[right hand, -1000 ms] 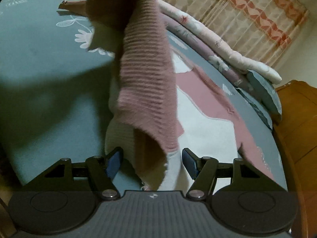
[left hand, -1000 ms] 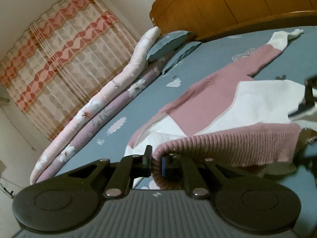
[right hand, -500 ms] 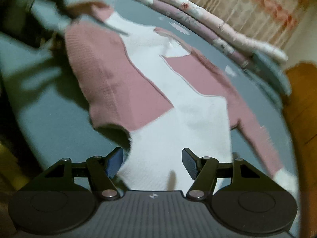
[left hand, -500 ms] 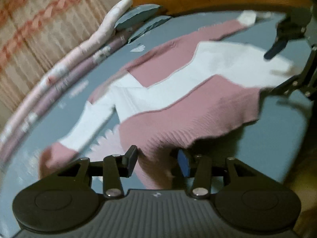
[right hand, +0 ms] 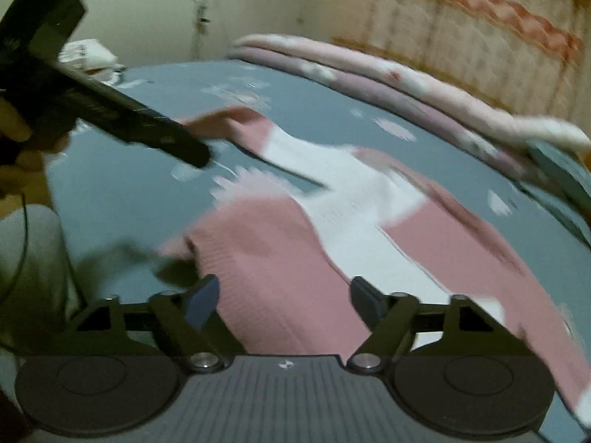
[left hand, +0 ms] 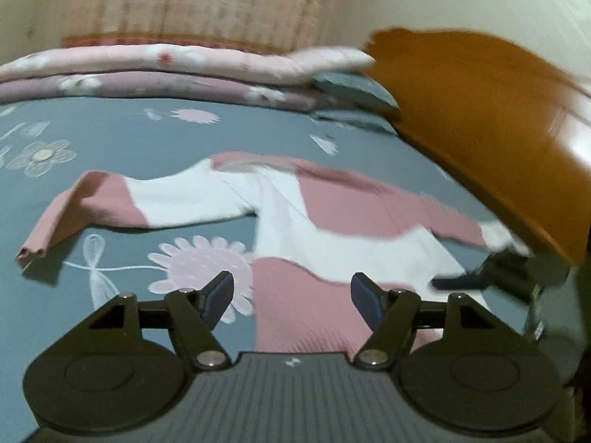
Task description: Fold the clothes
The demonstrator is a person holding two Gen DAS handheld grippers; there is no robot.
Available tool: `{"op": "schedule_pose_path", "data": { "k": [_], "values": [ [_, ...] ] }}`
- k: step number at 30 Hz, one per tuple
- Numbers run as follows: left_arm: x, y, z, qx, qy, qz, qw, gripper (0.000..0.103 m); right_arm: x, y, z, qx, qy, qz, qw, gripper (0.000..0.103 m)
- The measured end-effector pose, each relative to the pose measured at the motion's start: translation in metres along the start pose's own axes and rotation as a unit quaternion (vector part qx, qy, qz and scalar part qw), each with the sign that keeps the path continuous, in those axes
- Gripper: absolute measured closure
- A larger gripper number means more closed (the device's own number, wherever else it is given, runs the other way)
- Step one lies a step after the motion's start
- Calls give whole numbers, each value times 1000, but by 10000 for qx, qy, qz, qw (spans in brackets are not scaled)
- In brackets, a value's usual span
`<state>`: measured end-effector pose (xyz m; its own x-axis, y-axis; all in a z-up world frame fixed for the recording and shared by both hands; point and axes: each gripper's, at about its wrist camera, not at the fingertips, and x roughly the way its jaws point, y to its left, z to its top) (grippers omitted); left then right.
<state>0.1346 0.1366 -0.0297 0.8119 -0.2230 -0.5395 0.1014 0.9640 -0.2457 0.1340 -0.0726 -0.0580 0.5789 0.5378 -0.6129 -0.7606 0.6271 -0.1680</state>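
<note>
"So where was the sweater (left hand: 332,217)?"

"Spread flat on the bed (left hand: 140,136), on the blue-grey sheet with the flower print. It was a knit in pink and white blocks, its pink hem nearest both cameras and its neck toward the folded quilts (left hand: 147,74) along the far side."

"And its sleeves?"

"One sleeve (left hand: 96,206) lay out to the side, white near the shoulder and pink toward the cuff, the cuff end resting on the sheet. The other ran toward the wooden headboard (left hand: 480,140) and ended in a white cuff."

"What of the left tool (left hand: 291,291)?"

"Its jaws stood wide apart with nothing between them, hovering over the pink hem. From the right wrist camera the same tool (right hand: 110,110) showed as a dark blurred bar above the sheet."

"The right tool (right hand: 284,295)?"

"Also spread open and gripping nothing, the pink hem panel lying beyond its fingers. In the left wrist view it (left hand: 491,273) appeared at the sweater's edge near the white cuff, too blurred to tell whether it touched the cloth."

"Anything else?"

"A grey-blue pillow (left hand: 354,88) sat beside the headboard, and a striped pink and cream curtain (left hand: 199,3) hung behind the quilts."
</note>
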Motion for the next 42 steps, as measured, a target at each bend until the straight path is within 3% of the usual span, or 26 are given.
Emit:
{"op": "schedule_pose_path", "data": {
  "k": [4,9,10,11,12,15,21,30,32,35,38,42],
  "values": [
    [0,17,0,-447,-79,-62,9990,31,39,22,12,-208,175,-83,9996,19],
    [3,28,-8,-534,15,-77,9985,31,89,46,21,-446,518,-318,9972,21],
    [5,30,-9,-548,42,-69,9985,31,98,50,22,-488,599,-364,9963,41],
    [6,32,-11,-561,70,-61,9984,31,102,47,21,-484,746,-407,9952,77],
    [8,33,-12,-568,93,-44,9983,31,102,41,20,-389,819,-466,9948,90],
    [14,37,-14,-682,155,-44,9975,31,83,12,22,167,634,-403,9970,92],
    [38,31,-16,-988,400,-477,9932,31,49,-60,15,998,391,-1056,9886,93],
    [84,-6,-13,-942,801,-1037,9869,31,42,-166,-50,2809,584,-1489,9463,92],
    [96,-12,-12,-1096,909,-1253,9818,31,47,-177,-64,3063,691,-1465,9380,90],
    [119,-15,-13,-1555,1098,-1674,9673,31,48,-175,-76,3147,734,-1460,9350,82],
    [145,-15,-17,-2201,1256,-2052,9453,31,36,-170,-81,3255,575,-1273,9352,69],
    [183,-17,-24,-3075,1411,-2489,9075,31,2,-165,-85,3330,202,-1162,9355,56]
  ]
}}
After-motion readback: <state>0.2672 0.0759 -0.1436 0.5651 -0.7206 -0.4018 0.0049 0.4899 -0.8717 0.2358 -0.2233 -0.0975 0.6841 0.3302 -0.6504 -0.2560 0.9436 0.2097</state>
